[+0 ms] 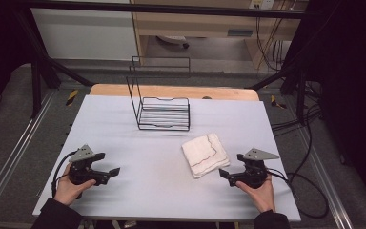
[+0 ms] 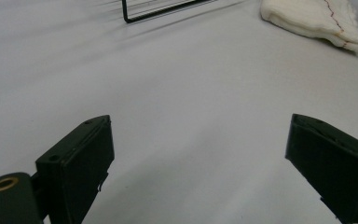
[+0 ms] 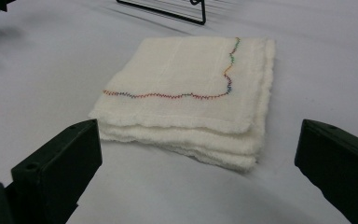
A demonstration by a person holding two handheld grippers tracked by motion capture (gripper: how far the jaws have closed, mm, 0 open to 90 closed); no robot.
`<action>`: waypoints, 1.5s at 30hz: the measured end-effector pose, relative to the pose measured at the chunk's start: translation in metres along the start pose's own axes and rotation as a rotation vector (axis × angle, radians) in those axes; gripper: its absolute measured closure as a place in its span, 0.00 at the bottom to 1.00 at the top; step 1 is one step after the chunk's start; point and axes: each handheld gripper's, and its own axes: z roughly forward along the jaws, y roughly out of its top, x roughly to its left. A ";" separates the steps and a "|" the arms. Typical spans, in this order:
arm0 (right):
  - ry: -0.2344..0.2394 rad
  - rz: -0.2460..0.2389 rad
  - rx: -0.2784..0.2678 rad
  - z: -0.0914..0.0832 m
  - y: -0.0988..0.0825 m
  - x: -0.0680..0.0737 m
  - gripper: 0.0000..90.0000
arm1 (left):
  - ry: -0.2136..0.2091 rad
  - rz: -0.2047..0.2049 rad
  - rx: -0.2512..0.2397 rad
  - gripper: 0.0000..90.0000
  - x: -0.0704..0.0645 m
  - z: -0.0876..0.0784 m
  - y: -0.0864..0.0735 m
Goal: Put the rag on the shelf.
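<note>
Folded cloth flat on table, just ahead of right gripper, jaws spread; left gripper spread, empty, well apart; risk: shallow pinch grabs top layer only, stack unfolds; wire rack near.

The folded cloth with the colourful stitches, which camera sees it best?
The right gripper view: the folded cloth lies close ahead, its layers and stitching clear. The high view shows it small; the left gripper view catches part of it at the top edge.

We find no readable text, label, brand, number or sign anywhere, neither on the folded cloth nor on the tabletop.
</note>
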 end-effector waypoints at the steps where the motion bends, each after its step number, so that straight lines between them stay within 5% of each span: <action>1: 0.000 0.001 0.000 0.001 0.001 0.002 0.01 | 0.001 -0.002 0.000 0.08 0.000 0.000 0.000; 15: 0.014 -0.047 0.032 0.024 0.014 0.033 0.06 | 0.007 -0.005 -0.001 0.09 0.001 0.000 0.000; 23: 0.024 -0.095 0.053 0.040 0.022 0.049 0.16 | 0.012 -0.007 0.001 0.09 0.000 0.000 0.000; 29: 0.033 -0.129 0.080 0.058 0.026 0.064 0.41 | 0.014 -0.008 -0.003 0.09 0.001 -0.001 0.000; 45: 0.026 -0.178 0.197 0.078 0.016 0.076 0.73 | 0.017 -0.008 0.002 0.11 0.001 0.000 0.000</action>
